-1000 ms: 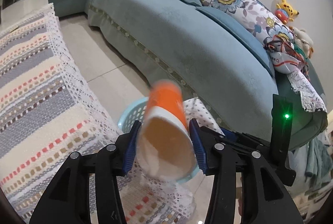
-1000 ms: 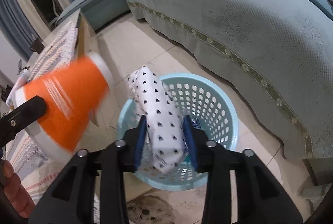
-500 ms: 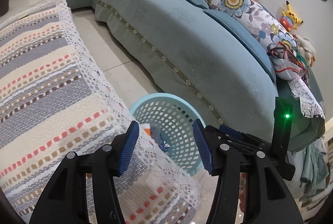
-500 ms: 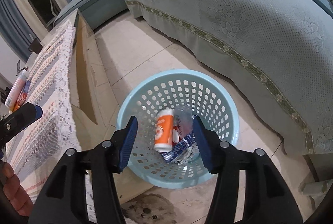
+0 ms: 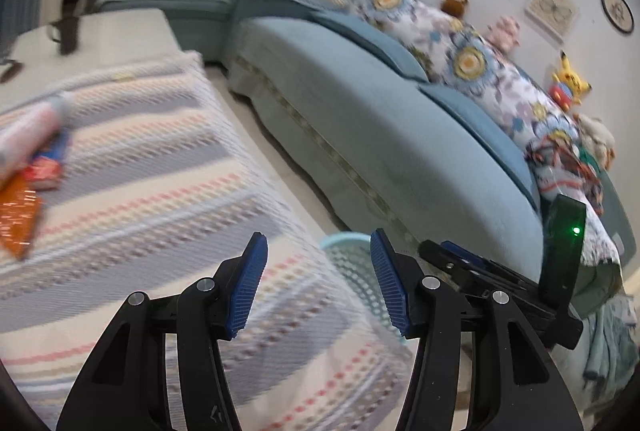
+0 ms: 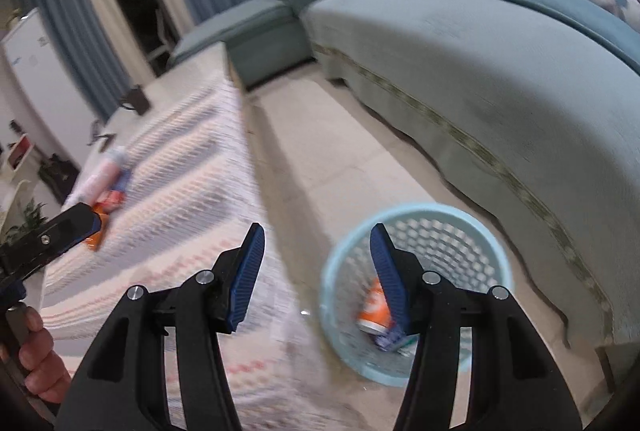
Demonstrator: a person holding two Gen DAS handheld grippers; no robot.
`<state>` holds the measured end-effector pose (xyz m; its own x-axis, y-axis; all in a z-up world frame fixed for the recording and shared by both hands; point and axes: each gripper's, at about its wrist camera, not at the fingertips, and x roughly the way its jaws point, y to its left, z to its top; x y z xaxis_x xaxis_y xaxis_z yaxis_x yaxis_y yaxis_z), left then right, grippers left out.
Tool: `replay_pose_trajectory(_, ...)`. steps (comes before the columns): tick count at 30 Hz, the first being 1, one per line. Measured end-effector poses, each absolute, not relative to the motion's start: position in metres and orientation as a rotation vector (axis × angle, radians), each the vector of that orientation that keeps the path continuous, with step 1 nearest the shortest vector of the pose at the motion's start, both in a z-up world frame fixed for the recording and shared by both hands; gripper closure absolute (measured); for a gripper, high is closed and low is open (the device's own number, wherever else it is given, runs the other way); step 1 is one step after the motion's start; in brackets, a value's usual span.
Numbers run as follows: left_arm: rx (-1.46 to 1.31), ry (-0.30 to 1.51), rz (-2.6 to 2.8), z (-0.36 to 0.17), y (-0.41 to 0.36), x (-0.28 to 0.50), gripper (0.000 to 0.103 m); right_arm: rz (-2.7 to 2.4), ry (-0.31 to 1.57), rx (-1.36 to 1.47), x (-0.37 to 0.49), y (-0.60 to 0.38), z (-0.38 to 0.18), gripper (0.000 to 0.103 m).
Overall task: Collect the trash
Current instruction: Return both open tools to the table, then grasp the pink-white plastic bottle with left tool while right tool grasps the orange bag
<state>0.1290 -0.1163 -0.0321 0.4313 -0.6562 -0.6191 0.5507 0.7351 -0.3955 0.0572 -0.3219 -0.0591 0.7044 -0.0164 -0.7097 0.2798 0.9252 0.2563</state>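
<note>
A light blue perforated basket [image 6: 460, 227] stands on the floor beside the table; an orange cup [image 6: 372, 307] and other wrappers lie inside it. Its rim also shows in the left wrist view [image 5: 344, 243]. My left gripper [image 5: 318, 283] is open and empty above the striped tablecloth [image 5: 140, 199]. My right gripper [image 6: 316, 279] is open and empty, above the table edge and the basket. On the far side of the table lie an orange wrapper [image 5: 18, 215], a red packet [image 5: 42, 173] and a pale tube [image 5: 28, 131]. They also show in the right wrist view [image 6: 106, 191], blurred.
A teal sofa [image 5: 380, 119] with floral cushions runs along the right side. A strip of tiled floor [image 6: 332, 159] separates it from the table. The left gripper's body [image 6: 52, 235] shows at the left of the right wrist view, with a hand on it.
Both grippers let go of their loads, the orange cup and the dotted wrapper, which dropped into the basket. Both have since swung up and left toward the table.
</note>
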Motion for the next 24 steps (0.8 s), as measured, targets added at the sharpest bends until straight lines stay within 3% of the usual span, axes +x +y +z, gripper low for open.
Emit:
replay_pose_trajectory(8, -0.168, 0.756, -0.555, -0.011, -0.019, 0.15, 0.051, -0.007, 0.712, 0.279, 0.102, -0.246, -0.038, 0.051)
replay_pose_trajectory(17, -0.221, 0.756, -0.359, -0.023, 0.072, 0.192, 0.051, 0.2, 0.722, 0.194, 0.163, -0.144, -0.042, 0.051)
replay_pose_trajectory(23, -0.169, 0.754, -0.282, -0.027, 0.098, 0.232, 0.043, 0.289, 0.756, 0.102, 0.196, -0.082, -0.06, 0.052)
replay_pose_trajectory(24, -0.149, 0.754, -0.279, -0.027, 0.1, 0.241, 0.036, 0.303, 0.762, 0.087, 0.202, -0.073, -0.065, 0.052)
